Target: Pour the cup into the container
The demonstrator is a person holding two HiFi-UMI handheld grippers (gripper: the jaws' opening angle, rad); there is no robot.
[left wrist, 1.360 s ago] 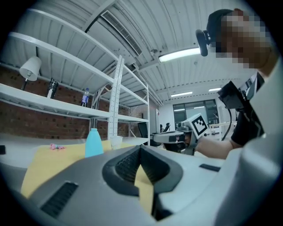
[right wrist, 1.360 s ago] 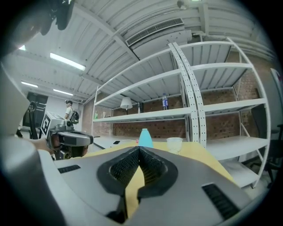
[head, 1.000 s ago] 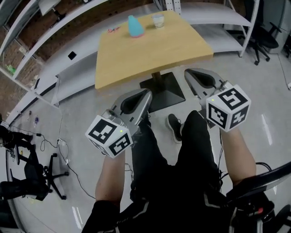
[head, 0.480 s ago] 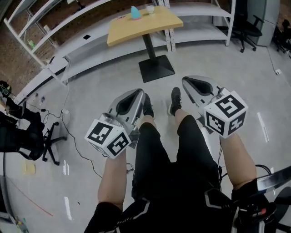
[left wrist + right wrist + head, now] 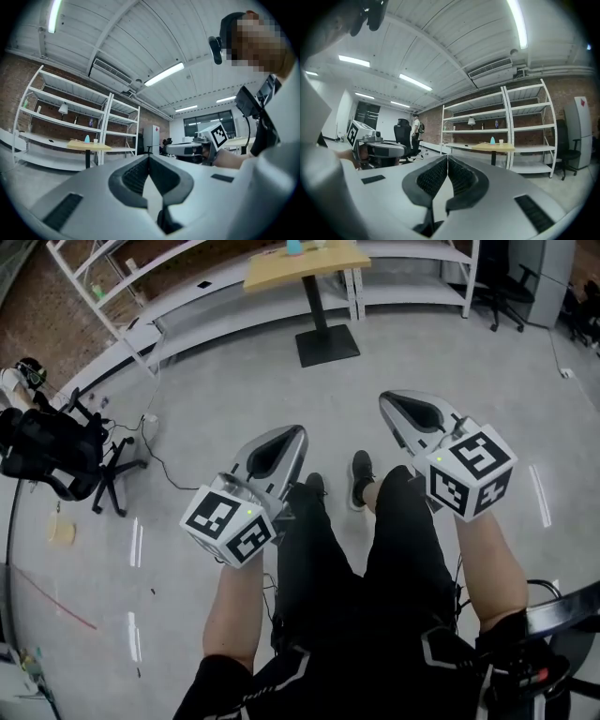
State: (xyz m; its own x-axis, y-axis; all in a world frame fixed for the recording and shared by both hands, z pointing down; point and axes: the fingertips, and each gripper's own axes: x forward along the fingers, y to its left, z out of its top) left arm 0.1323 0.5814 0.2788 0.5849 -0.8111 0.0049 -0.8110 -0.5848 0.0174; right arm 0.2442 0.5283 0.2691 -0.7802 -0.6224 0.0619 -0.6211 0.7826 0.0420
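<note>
A small pale cup and a teal cone-shaped vessel stand on a wooden pedestal table far across the room. The head view shows that table at the top edge with the teal vessel on it. The left gripper view also shows the cup and vessel. My left gripper and right gripper are held above the person's knees, pointing toward the table. Both are shut with nothing between the jaws.
White shelving runs along the brick wall behind the table. A black office chair and cables lie on the floor at the left, more chairs at the right. A person stands far off.
The table has shrunk from near the middle to the top edge of the head view, so I am farther from it. Both grippers stay shut over the lap.
</note>
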